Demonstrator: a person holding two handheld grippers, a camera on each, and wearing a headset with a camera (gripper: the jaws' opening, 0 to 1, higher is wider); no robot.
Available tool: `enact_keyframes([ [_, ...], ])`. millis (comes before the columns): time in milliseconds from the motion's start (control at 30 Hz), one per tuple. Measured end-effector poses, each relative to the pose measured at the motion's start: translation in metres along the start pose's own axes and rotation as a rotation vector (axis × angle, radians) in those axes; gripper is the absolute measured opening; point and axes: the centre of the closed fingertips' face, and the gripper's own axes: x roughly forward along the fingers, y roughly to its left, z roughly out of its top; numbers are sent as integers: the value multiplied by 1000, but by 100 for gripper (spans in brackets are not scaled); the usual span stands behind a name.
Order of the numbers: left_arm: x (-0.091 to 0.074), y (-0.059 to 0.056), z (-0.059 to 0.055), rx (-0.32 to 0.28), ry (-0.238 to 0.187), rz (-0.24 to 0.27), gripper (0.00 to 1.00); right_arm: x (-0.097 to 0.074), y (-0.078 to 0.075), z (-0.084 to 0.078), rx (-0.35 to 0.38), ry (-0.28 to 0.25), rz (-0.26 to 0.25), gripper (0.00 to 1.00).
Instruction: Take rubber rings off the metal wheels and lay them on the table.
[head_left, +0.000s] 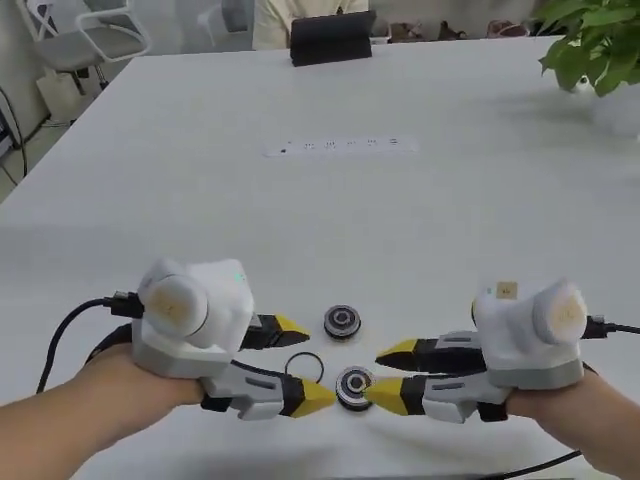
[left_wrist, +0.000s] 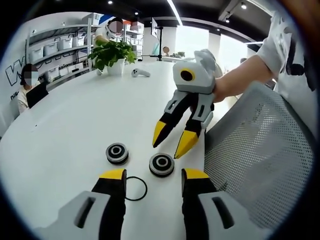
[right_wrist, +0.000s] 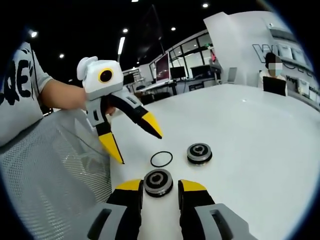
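Two metal wheels lie near the table's front edge. The near wheel (head_left: 354, 386) (left_wrist: 161, 164) (right_wrist: 158, 181) has a dark rubber rim and sits just ahead of my right gripper's (head_left: 388, 372) (left_wrist: 173, 139) (right_wrist: 161, 186) open yellow tips, not clamped. The far wheel (head_left: 342, 321) (left_wrist: 117, 153) (right_wrist: 199, 153) stands apart behind it. A loose black rubber ring (head_left: 305, 366) (left_wrist: 134, 188) (right_wrist: 161, 159) lies flat on the table between the spread jaws of my left gripper (head_left: 304, 362) (left_wrist: 154, 175) (right_wrist: 133, 136), which is open and holds nothing. The two grippers face each other across the near wheel.
A white power strip (head_left: 340, 147) lies mid-table. A potted plant (head_left: 590, 45) (left_wrist: 112, 52) stands at the far right corner, a black object (head_left: 330, 38) at the far edge. A mesh chair back (left_wrist: 265, 150) (right_wrist: 55, 165) is close to the table's near side.
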Motion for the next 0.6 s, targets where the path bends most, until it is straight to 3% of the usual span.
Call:
enact_keyframes([
  [600,27,-12,-2,3,24,-49,29,6,-1,-16,-55,45,7,22],
])
